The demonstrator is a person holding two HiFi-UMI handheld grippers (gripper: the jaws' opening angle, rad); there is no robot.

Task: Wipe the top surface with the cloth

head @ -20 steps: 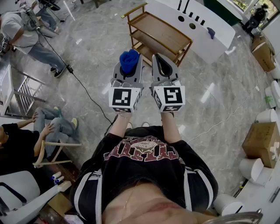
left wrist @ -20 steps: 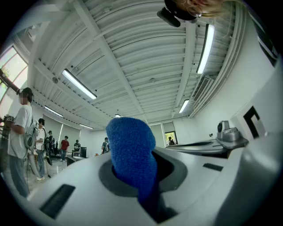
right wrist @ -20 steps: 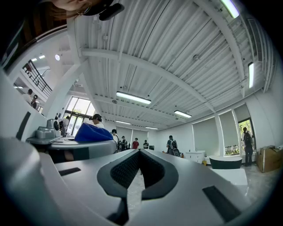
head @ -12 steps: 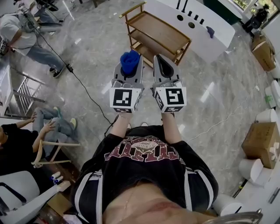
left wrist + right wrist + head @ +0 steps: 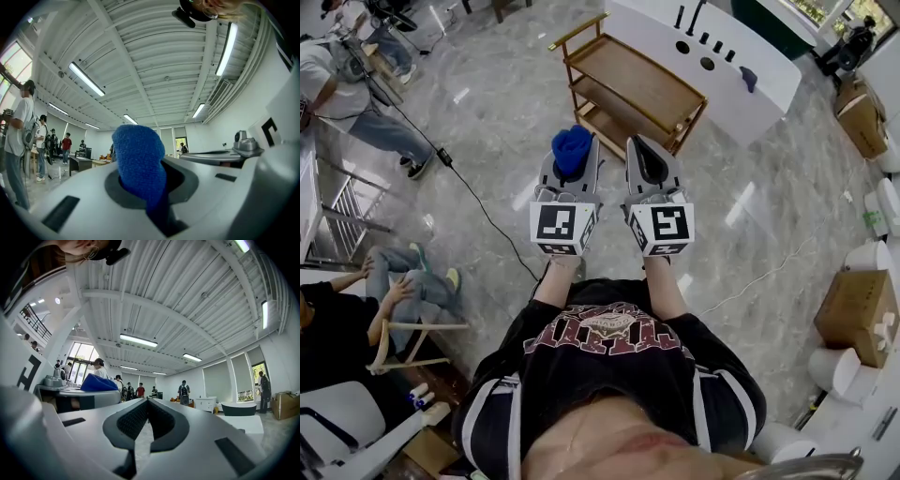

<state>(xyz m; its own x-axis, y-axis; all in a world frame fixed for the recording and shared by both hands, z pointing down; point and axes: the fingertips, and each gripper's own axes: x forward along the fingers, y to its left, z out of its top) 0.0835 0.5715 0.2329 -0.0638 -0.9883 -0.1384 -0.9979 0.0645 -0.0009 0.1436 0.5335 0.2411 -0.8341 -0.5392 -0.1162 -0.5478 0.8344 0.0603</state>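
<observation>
I found the left gripper [image 5: 573, 161] clamped on the blue cloth [image 5: 571, 145], which bulged out from between its jaws, raised in front of the person's chest. The right gripper [image 5: 642, 155] sat just beside it, jaws pressed together with nothing between them. The wooden trolley [image 5: 633, 84] stood on the grey floor [image 5: 487, 112] beyond both grippers, well apart from the cloth.

On your left, a black cable [image 5: 478, 202] runs across the grey marble floor [image 5: 769, 234]. A seated person [image 5: 337, 323] occupies the lower left. A cardboard box [image 5: 861, 305] stands at your right.
</observation>
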